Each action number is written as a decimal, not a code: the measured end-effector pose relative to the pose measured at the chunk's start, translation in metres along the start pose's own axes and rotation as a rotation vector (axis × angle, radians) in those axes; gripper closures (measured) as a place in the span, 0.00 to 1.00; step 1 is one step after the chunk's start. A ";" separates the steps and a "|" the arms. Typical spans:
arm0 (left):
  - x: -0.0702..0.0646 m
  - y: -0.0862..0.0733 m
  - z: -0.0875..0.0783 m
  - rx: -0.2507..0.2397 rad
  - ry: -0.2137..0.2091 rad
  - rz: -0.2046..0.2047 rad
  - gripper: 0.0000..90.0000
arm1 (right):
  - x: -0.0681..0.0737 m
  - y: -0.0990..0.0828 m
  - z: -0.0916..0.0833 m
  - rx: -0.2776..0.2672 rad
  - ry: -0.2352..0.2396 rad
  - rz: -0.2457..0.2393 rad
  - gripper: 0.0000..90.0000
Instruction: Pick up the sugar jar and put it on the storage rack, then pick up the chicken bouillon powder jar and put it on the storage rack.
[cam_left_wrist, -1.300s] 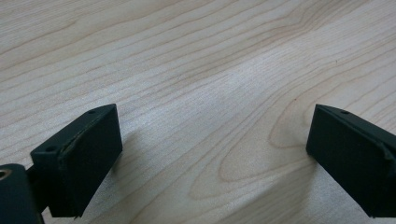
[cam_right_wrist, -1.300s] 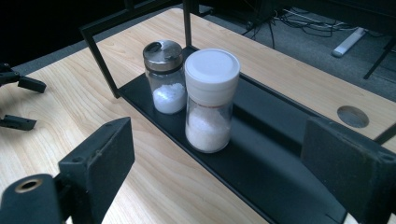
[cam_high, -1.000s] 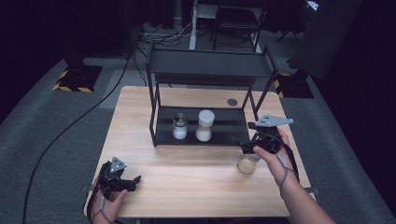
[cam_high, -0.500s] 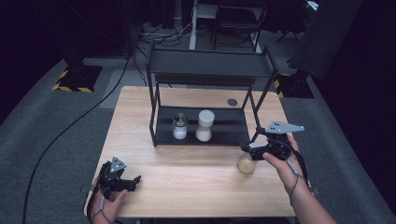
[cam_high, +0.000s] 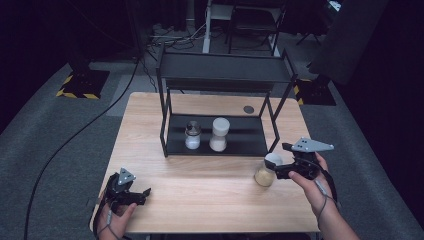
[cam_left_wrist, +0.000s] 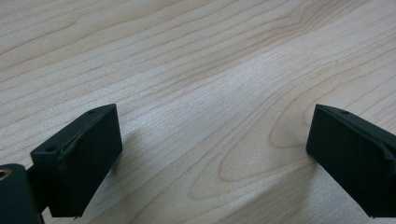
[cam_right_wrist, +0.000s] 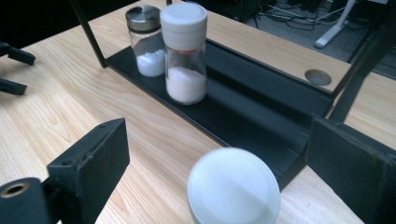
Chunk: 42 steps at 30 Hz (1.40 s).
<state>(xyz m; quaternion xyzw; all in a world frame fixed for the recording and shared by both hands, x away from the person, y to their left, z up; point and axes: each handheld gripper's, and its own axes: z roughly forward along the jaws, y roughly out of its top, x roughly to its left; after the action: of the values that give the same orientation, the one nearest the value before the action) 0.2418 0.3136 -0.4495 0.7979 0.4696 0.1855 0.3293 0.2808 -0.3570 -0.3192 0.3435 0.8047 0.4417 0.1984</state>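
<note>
Surface (cam_high: 210, 200) is light wood w/ a black two-level rack (cam_high: 220, 75) standing at its back-centre. On the rack's bottom shelf (cam_high: 245, 137) two jars already stand side by side: white-capped jar (cam_high: 219, 134) w/ white grains, and just left of it a shorter metal-capped jar (cam_high: 192, 135), also white inside. So 2 look stowed, by my read.

Third one, the tan-filled jar (cam_high: 266, 171) w/ white lid, stands upright on the surface just outside the rack's front right leg, not on the shelf yet. That's the bit left: grab it, lift, set it on the shelf, prob. in the free space right of the other two.

Right gripper (cam_high: 272, 167) sits level at the jar, fingers (cam_right_wrist: 88, 163) spread wide either side of the lid w/ gaps both sides, having just been opening, so jar is between them but not gripped.

Left gripper (cam_high: 142, 192) rests at the near left corner, fingers (cam_left_wrist: 77, 154) released, nothing but bare wood between, well apart from the action
</note>
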 end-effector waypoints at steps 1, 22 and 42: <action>0.000 0.000 0.000 0.000 0.000 0.000 0.03 | 0.000 -0.002 0.000 0.002 -0.003 -0.001 0.07; 0.000 0.000 0.000 0.000 0.000 0.000 0.03 | -0.007 -0.048 0.007 0.001 0.010 0.021 0.07; 0.000 0.000 0.000 0.000 0.000 -0.001 0.03 | -0.014 -0.062 0.029 0.023 -0.005 0.039 0.11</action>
<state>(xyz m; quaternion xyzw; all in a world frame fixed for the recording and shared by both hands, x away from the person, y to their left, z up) 0.2418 0.3135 -0.4495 0.7977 0.4701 0.1853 0.3291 0.2853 -0.3739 -0.3867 0.3624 0.8023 0.4355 0.1876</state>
